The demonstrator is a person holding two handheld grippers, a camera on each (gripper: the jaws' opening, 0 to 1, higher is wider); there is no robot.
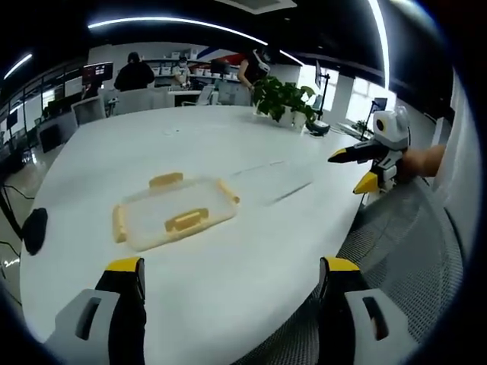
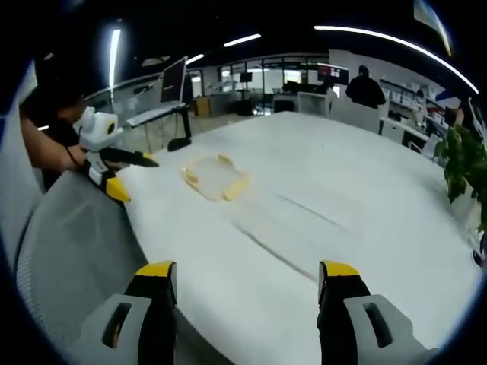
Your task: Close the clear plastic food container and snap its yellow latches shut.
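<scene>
Both claws gape; container (image 1: 173, 211) lies flat, lengthwise across table (image 1: 251, 258).

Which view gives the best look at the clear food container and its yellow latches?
The left gripper view: the container lies close ahead of the open left gripper, with latches visible on four sides. In the right gripper view the container is farther off and smaller, near the table edge; its latches are less distinct.

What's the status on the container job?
Left gripper and right gripper open, both clear of the table. Clear container lies untouched, lid on, yellow latches flared out. Nothing in the way.
</scene>
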